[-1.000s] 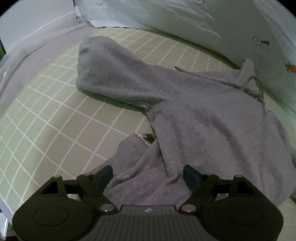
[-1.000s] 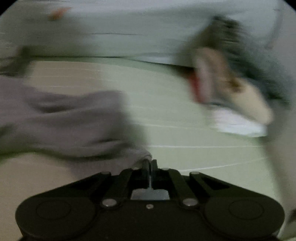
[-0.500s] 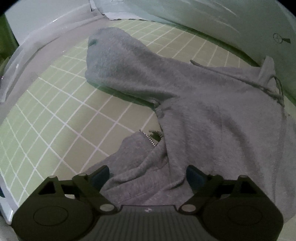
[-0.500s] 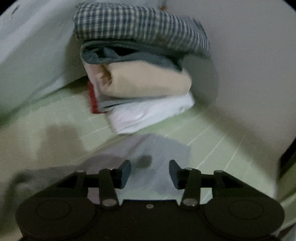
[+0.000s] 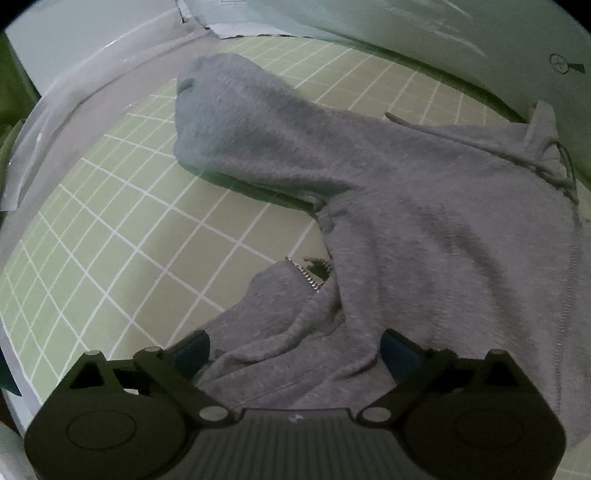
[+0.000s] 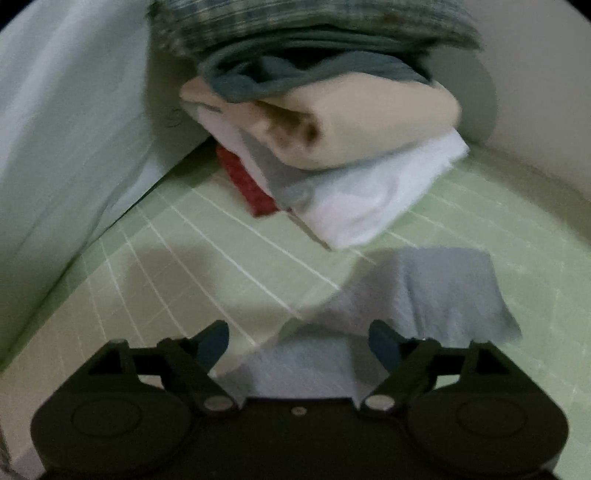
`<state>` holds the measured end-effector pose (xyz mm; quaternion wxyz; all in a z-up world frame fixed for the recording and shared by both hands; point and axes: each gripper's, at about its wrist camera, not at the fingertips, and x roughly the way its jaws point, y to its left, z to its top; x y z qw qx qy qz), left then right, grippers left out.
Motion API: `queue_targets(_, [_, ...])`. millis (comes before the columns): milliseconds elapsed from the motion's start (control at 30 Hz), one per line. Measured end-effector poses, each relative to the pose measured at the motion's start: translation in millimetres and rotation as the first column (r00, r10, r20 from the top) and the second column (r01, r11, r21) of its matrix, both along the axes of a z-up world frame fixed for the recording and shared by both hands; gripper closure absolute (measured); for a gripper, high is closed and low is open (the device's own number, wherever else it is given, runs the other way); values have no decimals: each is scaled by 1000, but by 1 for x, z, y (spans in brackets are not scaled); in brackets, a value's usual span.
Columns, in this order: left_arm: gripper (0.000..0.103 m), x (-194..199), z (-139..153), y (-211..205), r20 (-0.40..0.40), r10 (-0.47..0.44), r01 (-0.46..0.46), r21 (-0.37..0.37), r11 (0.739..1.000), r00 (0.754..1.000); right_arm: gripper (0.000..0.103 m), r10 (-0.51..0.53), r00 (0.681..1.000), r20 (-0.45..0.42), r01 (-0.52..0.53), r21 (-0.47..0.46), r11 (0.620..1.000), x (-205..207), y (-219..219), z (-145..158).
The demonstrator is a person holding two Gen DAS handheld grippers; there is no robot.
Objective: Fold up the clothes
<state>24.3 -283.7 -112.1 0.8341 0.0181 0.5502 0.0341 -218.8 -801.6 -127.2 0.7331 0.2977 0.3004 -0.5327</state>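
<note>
A grey zip-up hoodie lies spread on a green checked sheet. One sleeve reaches to the far left and the zipper shows near the hem. My left gripper is open, its fingers either side of the bunched hem. In the right wrist view the other sleeve's cuff lies flat on the sheet. My right gripper is open just above that sleeve and holds nothing.
A stack of folded clothes, checked, teal, beige, white and red, stands at the back against a pale pillow and a wall. In the left wrist view a pale quilt borders the far side and a white sheet edge the left.
My right gripper was shut on the grey sleeve a second ago; it has opened and let the sleeve lie on the sheet. My left gripper has stayed open and crept slightly forward.
</note>
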Motion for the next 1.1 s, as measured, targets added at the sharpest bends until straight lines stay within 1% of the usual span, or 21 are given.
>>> queue_targets(33, [3, 0, 0, 0, 0, 0, 0, 2, 1000, 1000, 18, 13, 1000, -26, -13, -2, 1000, 6, -3, -3])
queue_targets(100, [2, 0, -1, 1, -1, 3, -3, -1, 1000, 1000, 18, 14, 998, -64, -12, 29, 999, 14, -12, -14])
queue_targets(167, [1, 1, -2, 3, -3, 7, -7, -8, 1000, 1000, 19, -7, 998, -63, 10, 54, 998, 14, -16, -19])
queue_targets(267, [0, 1, -2, 3, -3, 10, -10, -6, 1000, 1000, 19, -49, 995, -84, 54, 64, 996, 12, -18, -22])
queue_targets(300, [0, 0, -3, 3, -3, 10, -10, -4, 1000, 1000, 21, -60, 994, -92, 66, 63, 996, 12, -19, -22])
queue_targets(367, [0, 1, -3, 3, -3, 11, -11, -5, 1000, 1000, 36, -73, 991, -111, 79, 47, 996, 11, -19, -21])
queue_targets(400, [0, 1, -3, 4, -4, 11, -11, -6, 1000, 1000, 54, -79, 989, -123, 84, 38, 996, 11, -19, -20])
queue_targets(433, [0, 1, -3, 4, -4, 11, -11, -6, 1000, 1000, 69, -86, 988, -127, 91, 35, 995, 9, -20, -18])
queue_targets(467, [0, 1, -3, 4, -4, 11, -11, -7, 1000, 1000, 77, -96, 989, -114, 101, 45, 994, 5, -23, -16])
queue_targets(500, [0, 1, -3, 4, -5, 11, -11, -8, 1000, 1000, 95, -109, 990, -92, 115, 64, 991, 1, -26, -15])
queue_targets(567, [0, 2, -3, 5, -5, 11, -11, -11, 1000, 1000, 97, -154, 988, -26, 156, 111, 982, -11, -33, -9])
queue_targets(600, [0, 2, -3, 5, -5, 10, -10, -13, 1000, 1000, 98, -172, 985, 0, 171, 105, 980, -16, -34, -4])
queue_targets(667, [0, 2, -4, 6, -5, 10, -10, -15, 1000, 1000, 98, -186, 980, 67, 184, 46, 982, -27, -28, 18])
queue_targets(767, [0, 1, -5, 7, 1, 14, -14, -19, 1000, 1000, 98, -181, 963, 201, 197, -62, 978, -54, -8, 63])
queue_targets(867, [0, 0, -5, 8, 9, 19, -19, -24, 1000, 1000, 99, -178, 953, 245, 217, -141, 966, -84, 21, 90])
queue_targets(900, [0, -1, -5, 8, 12, 21, -20, -25, 999, 1000, 99, -181, 954, 240, 222, -157, 962, -92, 30, 93])
queue_targets(967, [0, -1, -5, 9, 12, 21, -21, -28, 999, 1000, 99, -212, 963, 165, 232, -114, 966, -107, 41, 71])
queue_targets(1000, [0, -1, -5, 9, 12, 21, -21, -30, 999, 1000, 99, -234, 964, 129, 244, -65, 968, -115, 45, 56])
queue_targets(1033, [0, -1, -5, 10, 10, 21, -21, -31, 999, 1000, 98, -260, 961, 95, 261, 6, 965, -124, 47, 39])
queue_targets(1067, [0, -1, -5, 10, 8, 21, -21, -32, 999, 1000, 98, -278, 958, 75, 274, 59, 960, -132, 50, 25])
queue_targets(1100, [0, 0, -5, 10, 5, 21, -21, -33, 999, 1000, 98, -289, 954, 73, 283, 91, 955, -137, 52, 18])
